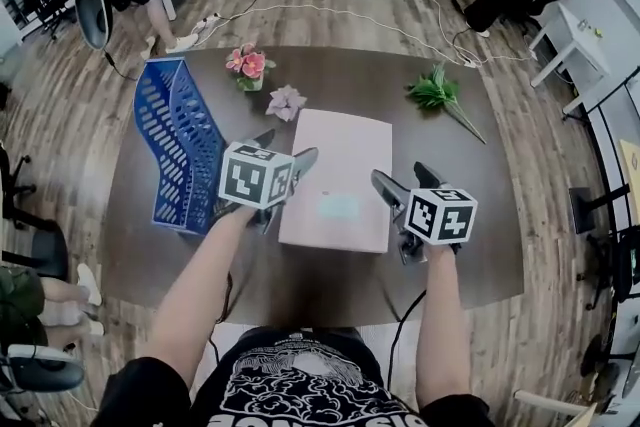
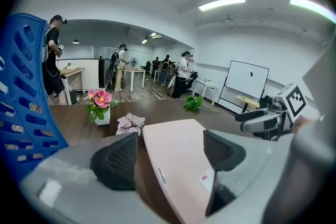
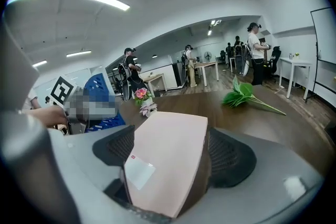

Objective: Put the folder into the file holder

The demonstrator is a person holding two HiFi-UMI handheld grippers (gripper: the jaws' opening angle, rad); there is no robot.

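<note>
Left tool [image 1: 285, 148] and right tool [image 1: 401, 175], both released, straddle edges of folder [image 1: 335, 165] lying lengthwise away.

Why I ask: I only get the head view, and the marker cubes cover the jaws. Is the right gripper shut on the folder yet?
Observer: No. In the right gripper view the right gripper has its jaws wide apart, and the near end of the pink folder fills the gap between them.
Operator: And the left one?
Observer: The left gripper is open too. Only the folder's left edge lies between its jaws, and bare table shows between that edge and one jaw.
</note>
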